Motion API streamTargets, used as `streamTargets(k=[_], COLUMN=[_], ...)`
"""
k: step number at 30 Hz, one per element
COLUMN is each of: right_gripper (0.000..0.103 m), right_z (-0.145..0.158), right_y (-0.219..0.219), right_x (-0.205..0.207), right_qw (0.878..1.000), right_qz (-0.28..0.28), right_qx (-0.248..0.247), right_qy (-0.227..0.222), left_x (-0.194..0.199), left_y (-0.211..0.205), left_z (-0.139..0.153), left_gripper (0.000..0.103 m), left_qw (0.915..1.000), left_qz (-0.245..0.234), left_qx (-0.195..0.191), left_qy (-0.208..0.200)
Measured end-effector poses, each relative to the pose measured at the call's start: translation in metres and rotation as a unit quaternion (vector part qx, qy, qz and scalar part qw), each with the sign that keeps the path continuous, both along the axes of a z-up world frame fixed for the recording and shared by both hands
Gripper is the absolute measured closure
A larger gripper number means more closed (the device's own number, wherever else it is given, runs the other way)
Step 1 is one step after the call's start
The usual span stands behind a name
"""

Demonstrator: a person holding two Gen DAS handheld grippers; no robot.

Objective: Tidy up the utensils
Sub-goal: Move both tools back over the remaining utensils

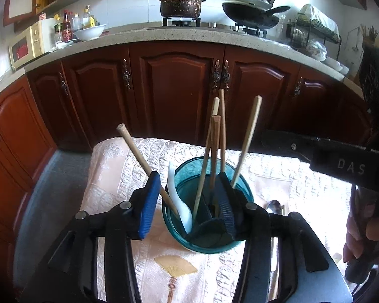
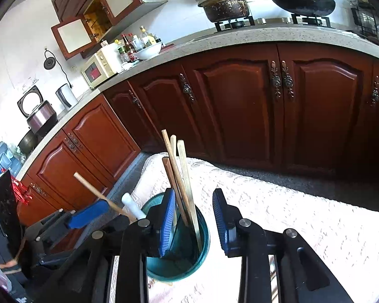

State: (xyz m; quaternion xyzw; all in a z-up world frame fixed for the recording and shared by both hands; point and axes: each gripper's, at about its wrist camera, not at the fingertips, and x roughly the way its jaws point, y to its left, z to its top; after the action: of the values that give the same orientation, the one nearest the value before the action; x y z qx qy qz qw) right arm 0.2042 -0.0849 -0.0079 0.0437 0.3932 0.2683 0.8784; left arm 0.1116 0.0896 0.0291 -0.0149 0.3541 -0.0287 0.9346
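A teal glass cup (image 1: 207,247) stands on the cloth-covered table and holds several wooden chopsticks (image 1: 222,131) and a white plastic spoon (image 1: 176,197). My left gripper (image 1: 187,202) is open over the cup's left side. One chopstick (image 1: 139,154) leans out of the cup against its left pad, and its right pad sits over the cup's mouth. In the right wrist view my right gripper (image 2: 194,222) is open above the cup (image 2: 164,270), with upright chopsticks (image 2: 182,171) standing between its pads, close to the left one. The left gripper's blue finger (image 2: 88,214) shows there beside the leaning chopstick (image 2: 93,186).
A metal spoon (image 1: 274,207) lies on the quilted cloth (image 1: 108,176) to the right of the cup. Dark wooden cabinets (image 1: 174,96) under a stone counter stand beyond the table. The right gripper's black body (image 1: 341,161) reaches in from the right.
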Motion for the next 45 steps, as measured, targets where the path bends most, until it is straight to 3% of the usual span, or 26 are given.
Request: streamTargets(k=[3, 5, 23, 35, 45], right_gripper=[0.072, 0.064, 0.059, 0.058, 0.058], right_z=[0.003, 0.004, -0.003, -0.034, -0.063], right_y=[-0.008, -0.016, -0.097, -0.146, -0.15], right_x=[-0.015, -0.026, -0.12, -0.134, -0.123], right_qw=[1.0, 1.0, 0.994, 0.989, 0.987], right_qz=[-0.004, -0.012, -0.1, -0.139, -0.142], right_qx=[-0.004, -0.006, -0.051, -0.05, -0.054], right_qy=[-0.003, -0.007, -0.021, 0.021, 0.059], left_x=[-0.011, -0.02, -0.065, -0.073, -0.065], left_y=[-0.005, -0.012, -0.09, -0.123, -0.12], left_z=[0.004, 0.004, 0.002, -0.008, -0.026], left_gripper=[0.052, 0.051, 0.043, 0.036, 0.036], left_qw=[1.0, 1.0, 0.9977, 0.9956, 0.9951], left_qz=[0.001, -0.002, -0.068, -0.092, -0.09], left_qx=[0.001, 0.003, -0.007, 0.016, 0.025], left_qy=[-0.005, -0.008, -0.002, 0.008, 0.031])
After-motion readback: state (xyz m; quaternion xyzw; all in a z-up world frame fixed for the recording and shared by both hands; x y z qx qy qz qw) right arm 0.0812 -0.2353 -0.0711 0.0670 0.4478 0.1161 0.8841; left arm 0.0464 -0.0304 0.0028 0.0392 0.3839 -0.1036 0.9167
